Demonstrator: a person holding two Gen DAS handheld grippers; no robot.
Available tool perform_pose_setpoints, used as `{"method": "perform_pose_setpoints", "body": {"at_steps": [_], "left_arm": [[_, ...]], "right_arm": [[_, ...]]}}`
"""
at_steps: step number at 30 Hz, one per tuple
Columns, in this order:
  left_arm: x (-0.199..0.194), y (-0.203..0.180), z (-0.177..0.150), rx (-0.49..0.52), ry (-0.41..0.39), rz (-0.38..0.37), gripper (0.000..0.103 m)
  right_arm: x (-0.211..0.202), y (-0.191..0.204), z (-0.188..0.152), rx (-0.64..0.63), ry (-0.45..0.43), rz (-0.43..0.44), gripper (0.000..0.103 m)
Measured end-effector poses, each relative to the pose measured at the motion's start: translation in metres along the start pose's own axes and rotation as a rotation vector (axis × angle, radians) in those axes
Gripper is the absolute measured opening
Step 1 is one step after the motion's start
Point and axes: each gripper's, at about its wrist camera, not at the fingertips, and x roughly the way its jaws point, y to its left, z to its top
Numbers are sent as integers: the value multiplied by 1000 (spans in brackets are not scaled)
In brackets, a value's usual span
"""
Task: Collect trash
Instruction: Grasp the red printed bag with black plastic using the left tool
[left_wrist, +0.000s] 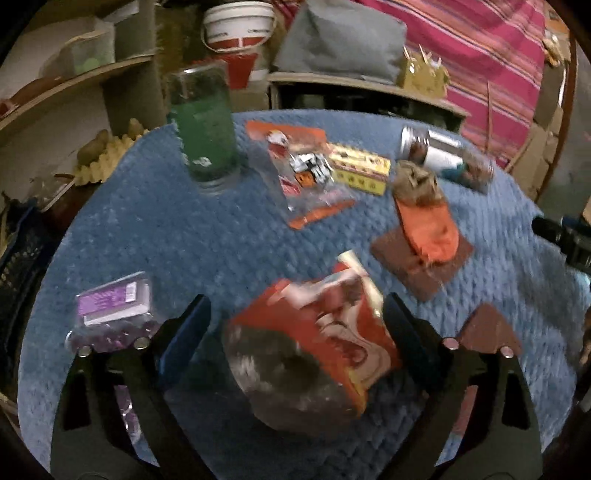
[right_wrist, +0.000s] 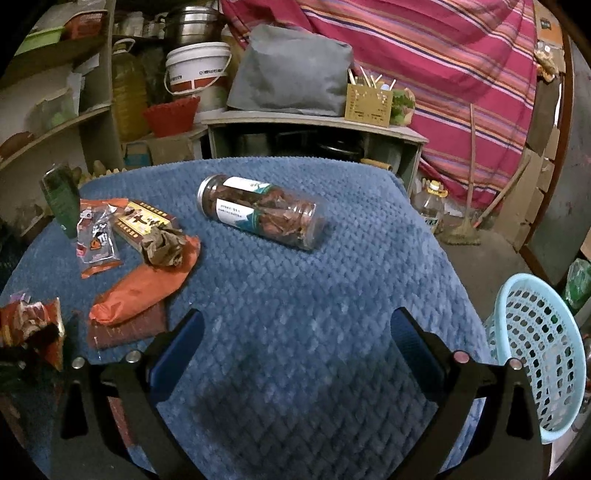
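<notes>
The left tongs (left_wrist: 295, 325) hung wide around the red snack bag (left_wrist: 332, 325), seemingly untouched, and needed squaring before closing, while the right tongs (right_wrist: 295, 332) gaped empty.

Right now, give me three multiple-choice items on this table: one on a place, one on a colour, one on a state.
1. Where is the perforated basket?
A. beyond the table's right edge
B. on the blue cloth
C. on the shelf

2. What colour is that basket?
A. red
B. light blue
C. black

3. How does the clear jar of dried brown pieces lie?
A. upright
B. on its side
C. held in the right gripper

Answers: 1 A, it shows past the cloth's edge, lower right in the right wrist view. 2 B, its plastic is pale blue. 3 B, its silver lid faces left and it rests lengthwise on the cloth, ahead of the open, empty gripper.
</notes>
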Motion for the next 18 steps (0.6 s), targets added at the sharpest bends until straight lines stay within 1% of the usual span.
{"method": "perform_pose_setpoints", "body": {"at_steps": [3, 5, 6, 7, 8, 9, 10, 11, 12, 14, 15, 18], "left_arm": [[1, 0, 1, -3, 6, -9, 83], [4, 1, 4, -11, 11, -32, 78], [5, 1, 5, -11, 13, -46, 68], [8, 2, 7, -12, 22, -68, 57], [11, 2, 7, -16, 37, -96, 50], [13, 2, 7, -19, 47, -115, 35], [15, 2, 7, -25, 58, -136, 31], [15, 2, 7, -26, 56, -139, 30], [13, 1, 8, -25, 48, -138, 27], [9, 0, 10, -21, 27, -122, 26], [6, 1, 13, -19, 11, -111, 22], [0, 6, 23, -22, -26, -82, 21]], "right_arm": [[0, -1, 0, 22, 3, 16, 99], [1, 1, 0, 25, 9, 28, 99], [3, 2, -1, 23, 12, 29, 99], [3, 3, -1, 19, 14, 30, 99], [4, 5, -2, 13, 17, 30, 99], [5, 7, -2, 9, 19, 30, 99], [5, 8, -2, 6, 19, 31, 99], [5, 10, -2, 4, 20, 34, 99], [5, 11, -2, 4, 20, 35, 99], [6, 14, -1, 6, 20, 39, 99], [6, 16, -1, 9, 19, 42, 99], [5, 23, 1, 9, 7, 54, 99]]}}
